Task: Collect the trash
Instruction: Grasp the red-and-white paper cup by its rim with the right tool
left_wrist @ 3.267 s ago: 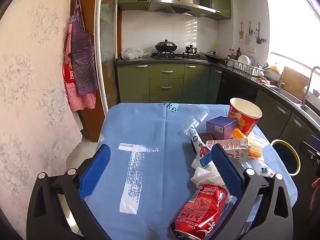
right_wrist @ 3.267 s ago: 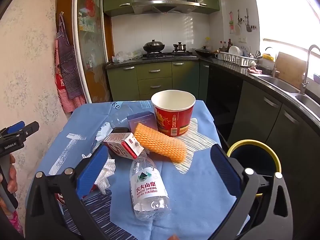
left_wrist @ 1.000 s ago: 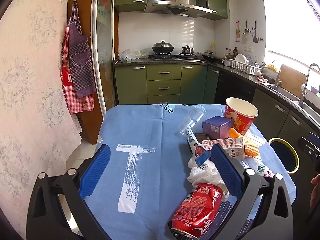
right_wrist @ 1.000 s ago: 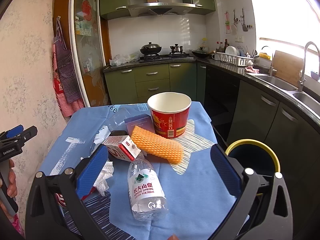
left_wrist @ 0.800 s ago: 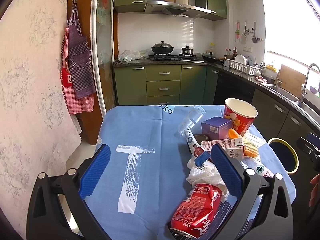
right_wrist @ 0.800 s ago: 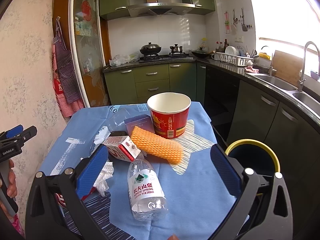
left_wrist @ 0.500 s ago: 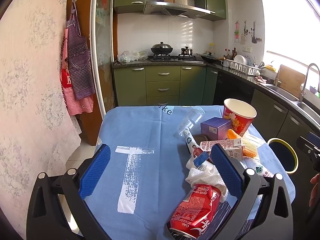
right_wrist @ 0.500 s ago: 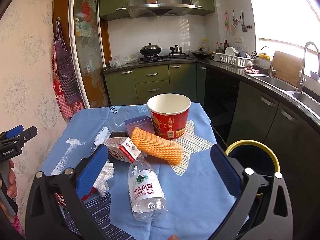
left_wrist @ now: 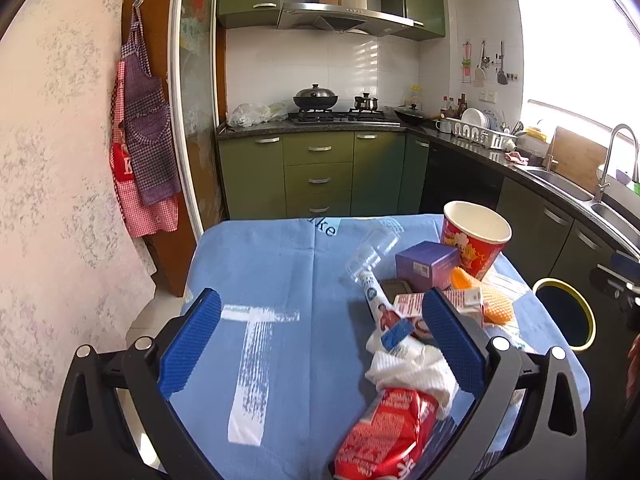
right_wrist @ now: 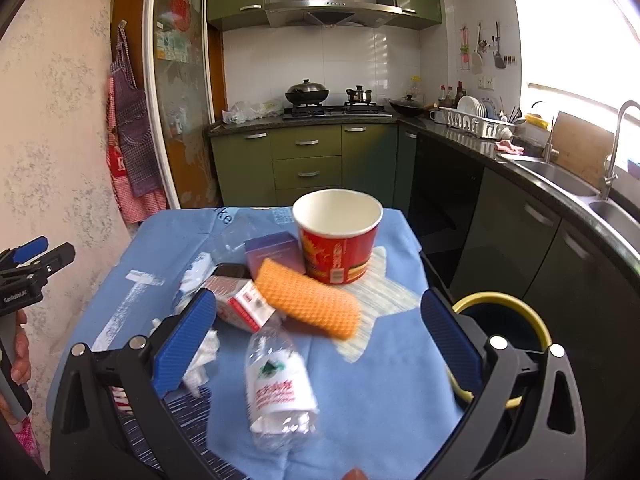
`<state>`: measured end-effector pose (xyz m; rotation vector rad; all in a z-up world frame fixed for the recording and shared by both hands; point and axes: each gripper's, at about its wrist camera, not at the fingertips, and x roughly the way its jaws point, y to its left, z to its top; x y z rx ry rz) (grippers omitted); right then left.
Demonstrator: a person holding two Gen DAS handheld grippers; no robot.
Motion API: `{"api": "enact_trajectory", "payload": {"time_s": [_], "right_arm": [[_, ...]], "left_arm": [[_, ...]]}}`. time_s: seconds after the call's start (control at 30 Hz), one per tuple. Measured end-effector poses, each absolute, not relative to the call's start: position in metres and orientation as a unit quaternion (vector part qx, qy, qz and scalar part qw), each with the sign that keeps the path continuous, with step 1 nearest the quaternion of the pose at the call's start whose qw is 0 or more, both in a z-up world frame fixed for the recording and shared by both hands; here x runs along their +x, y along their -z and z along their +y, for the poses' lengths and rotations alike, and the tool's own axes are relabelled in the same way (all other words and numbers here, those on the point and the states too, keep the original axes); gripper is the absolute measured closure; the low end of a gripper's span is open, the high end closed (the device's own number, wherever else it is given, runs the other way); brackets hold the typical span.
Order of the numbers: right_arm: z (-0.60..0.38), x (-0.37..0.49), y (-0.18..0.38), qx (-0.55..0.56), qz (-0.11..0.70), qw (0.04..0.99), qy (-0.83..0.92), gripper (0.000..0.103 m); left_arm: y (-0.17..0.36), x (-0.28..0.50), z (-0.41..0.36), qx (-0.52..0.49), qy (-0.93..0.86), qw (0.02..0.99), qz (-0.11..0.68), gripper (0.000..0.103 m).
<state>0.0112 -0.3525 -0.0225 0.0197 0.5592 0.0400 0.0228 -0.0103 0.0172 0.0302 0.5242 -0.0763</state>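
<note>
- We hold the left gripper point(left_wrist: 320, 344) above the blue-clothed surface point(left_wrist: 280, 264), its fingers point(left_wrist: 190, 344) spread wide with nothing between them.
- We hold the right gripper point(right_wrist: 316, 344) over the near right part of the same surface, its fingers point(right_wrist: 450, 344) likewise wide apart and empty.
- The trash lies clustered on the surface's right half: a crushed red can point(left_wrist: 388, 432) nearest the left gripper, with a crumpled white tissue point(left_wrist: 408, 368) touching its far end.
- A clear water bottle point(right_wrist: 280, 384) lies on its side just below the right gripper; it looks blurred, so we cannot read its label.
- Beyond it are an orange foam net point(right_wrist: 308, 304), a small carton point(right_wrist: 240, 300), a purple box point(right_wrist: 274, 256) and an upright red paper bowl point(right_wrist: 338, 240).
- A yellow-rimmed bin point(right_wrist: 500, 300) stands just beside the surface's right edge.
</note>
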Motion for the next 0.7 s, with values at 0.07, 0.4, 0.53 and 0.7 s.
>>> {"api": "enact_trajectory", "payload": {"time_s": [0.07,0.4,0.53,0.7], "right_arm": [[-0.361,0.037,0.012,0.012,0.287,0.957,-0.033,0.006],[-0.413,0.245,0.042,0.044,0.477,0.878,0.001,0.029],[-0.428,0.301,0.086,0.07,0.545,0.835,0.023,0.039],[-0.43,0.326,0.125,0.074,0.598,0.797,0.034,0.056]], "left_arm": [[-0.02,0.038,-0.013,0.016,0.039,0.966,0.255,0.004],[-0.008,0.123,-0.028,0.027,0.047,0.963,0.266,0.004],[0.002,0.137,-0.024,0.023,0.047,0.961,0.271,0.004],[0.012,0.146,-0.018,0.019,0.047,0.959,0.279,0.004]]}}
